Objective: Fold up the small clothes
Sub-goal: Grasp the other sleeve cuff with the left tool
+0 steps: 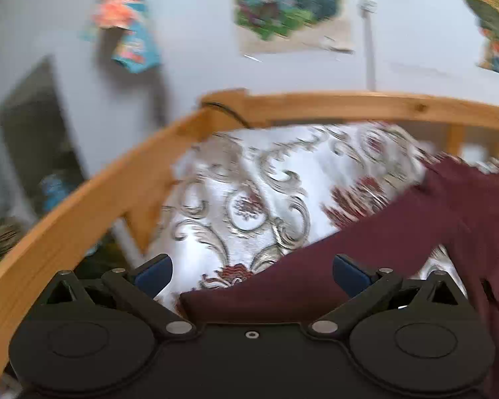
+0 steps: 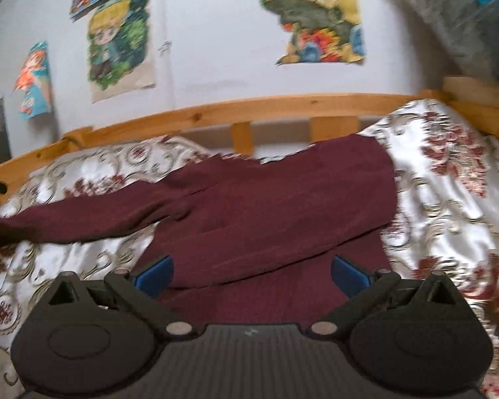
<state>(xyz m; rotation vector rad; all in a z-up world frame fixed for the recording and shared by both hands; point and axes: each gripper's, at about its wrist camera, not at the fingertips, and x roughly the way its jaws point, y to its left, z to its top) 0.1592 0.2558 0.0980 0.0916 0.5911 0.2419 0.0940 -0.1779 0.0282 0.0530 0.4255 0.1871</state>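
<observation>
A dark red sweater (image 2: 272,206) lies spread out on the flowery bedspread (image 2: 455,199), in front of the wooden bed rail (image 2: 216,109). One long sleeve (image 2: 83,216) stretches away from the body of the sweater, along the rail. The right gripper (image 2: 251,274) is wide open just above the sweater's near edge and holds nothing. The left gripper (image 1: 252,274) is wide open too, over the end of the sleeve (image 1: 316,266), with nothing in it. Bright posters (image 2: 119,43) hang on the wall above the rail.

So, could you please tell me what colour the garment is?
Dark maroon garment, clearest in the right wrist view.
</observation>
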